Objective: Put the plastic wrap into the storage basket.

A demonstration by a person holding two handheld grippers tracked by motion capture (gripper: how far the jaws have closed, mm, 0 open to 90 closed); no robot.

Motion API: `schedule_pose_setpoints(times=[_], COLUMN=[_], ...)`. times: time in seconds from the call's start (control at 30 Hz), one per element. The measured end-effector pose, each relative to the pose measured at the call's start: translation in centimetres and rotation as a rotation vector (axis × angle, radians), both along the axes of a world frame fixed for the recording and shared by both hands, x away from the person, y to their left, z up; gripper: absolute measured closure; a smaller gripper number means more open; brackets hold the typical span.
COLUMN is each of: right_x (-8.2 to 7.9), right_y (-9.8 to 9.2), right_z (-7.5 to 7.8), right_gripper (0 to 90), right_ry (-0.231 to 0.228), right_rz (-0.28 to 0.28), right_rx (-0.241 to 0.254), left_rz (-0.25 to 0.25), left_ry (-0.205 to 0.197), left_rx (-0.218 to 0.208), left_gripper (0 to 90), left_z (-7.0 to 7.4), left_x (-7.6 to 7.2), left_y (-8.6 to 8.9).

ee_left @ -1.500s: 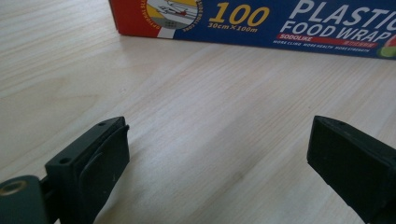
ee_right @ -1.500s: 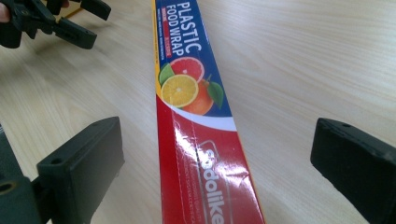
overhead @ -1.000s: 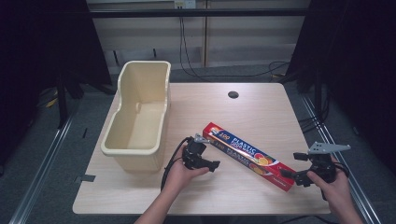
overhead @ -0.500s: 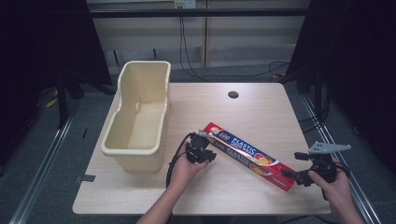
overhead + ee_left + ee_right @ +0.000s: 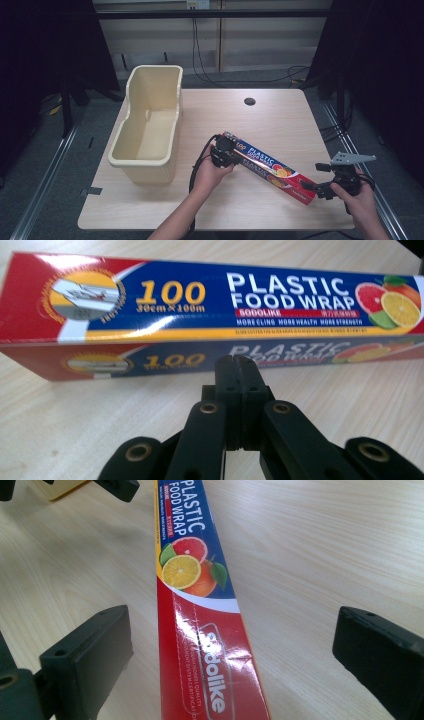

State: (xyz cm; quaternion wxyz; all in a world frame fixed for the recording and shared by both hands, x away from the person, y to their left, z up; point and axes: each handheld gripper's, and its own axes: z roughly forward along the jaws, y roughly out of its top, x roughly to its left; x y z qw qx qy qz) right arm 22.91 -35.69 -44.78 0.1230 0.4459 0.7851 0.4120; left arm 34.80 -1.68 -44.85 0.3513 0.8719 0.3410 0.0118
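My left gripper (image 5: 239, 371) has just snapped its fingers together, empty, beside the wrap box (image 5: 270, 167) lying flat on the bench (image 5: 280, 115). Right gripper (image 5: 235, 645) fingers straddle its end, apart. Next: clamp it.

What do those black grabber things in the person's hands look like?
Both are black. The left gripper has two flat black jaws on chunky linked arms with brass-coloured rivet rings, and a black cable loops off it. The right gripper has blocky black pads with little screw holes, and a grey three-cornered plate sits on top. The forearms are bare, no sleeves.
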Motion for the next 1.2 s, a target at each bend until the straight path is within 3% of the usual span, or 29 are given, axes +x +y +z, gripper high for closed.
schedule_pose_setpoints(times=[0.2,0.3,0.73,0.9,1.2], right_x=[0.0,0.0,0.1,0.2,0.2], right_y=[-0.1,0.0,-0.2,-0.2,-0.3], right_z=[0.0,0.1,0.1,-0.1,0.0], right_gripper=[2.3,2.3,2.4,2.4,2.4], right_ry=[-0.004,-0.005,-0.008,-0.003,-0.005], right_rz=[0.005,0.01,0.007,0.006,0.009], right_rx=[0.003,0.005,0.014,0.013,0.011], left_rz=[0.016,0.016,0.027,0.054,0.062], left_ry=[0.008,0.007,-0.063,-0.05,-0.031], left_rx=[-0.028,-0.022,0.006,-0.008,0.002], left_gripper=[90.0,90.0,90.0,90.0,90.0], left_z=[0.6,0.9,1.1,0.2,-0.7], left_x=[1.3,2.1,5.7,7.3,8.4], left_y=[-0.6,-0.9,-2.4,-2.7,-3.1])
